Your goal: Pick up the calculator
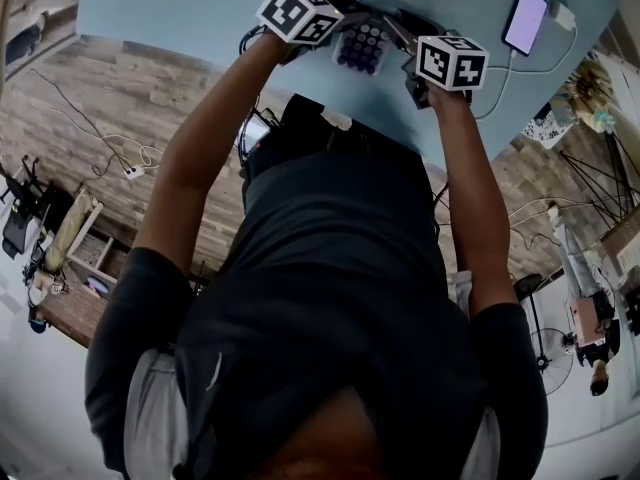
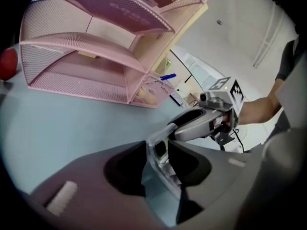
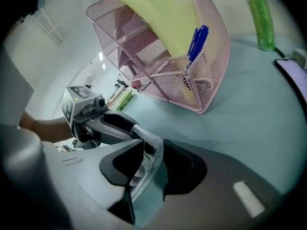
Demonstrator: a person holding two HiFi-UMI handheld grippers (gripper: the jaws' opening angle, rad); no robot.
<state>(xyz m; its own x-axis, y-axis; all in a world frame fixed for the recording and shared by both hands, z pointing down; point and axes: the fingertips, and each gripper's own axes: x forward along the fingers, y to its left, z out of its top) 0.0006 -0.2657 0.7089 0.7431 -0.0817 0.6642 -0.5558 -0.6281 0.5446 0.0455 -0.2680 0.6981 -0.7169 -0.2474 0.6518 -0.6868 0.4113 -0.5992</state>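
The left tongs (image 2: 159,153) and right tongs (image 3: 146,161) are each clenching an opposite edge of the calculator (image 1: 362,46) over the bench (image 1: 180,18).

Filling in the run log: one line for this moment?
left gripper: shut on calculator | right gripper: shut on calculator | calculator: clamped at both ends, over table

Pink mesh rack (image 2: 96,56) w/ blue pens (image 3: 196,43), phone (image 1: 525,20), green bottle (image 3: 261,22)

Pale blue table (image 1: 170,13) at the top of the head view.
A pink mesh organizer (image 3: 211,66) stands on it; a lit smartphone (image 1: 525,20) lies upper right.
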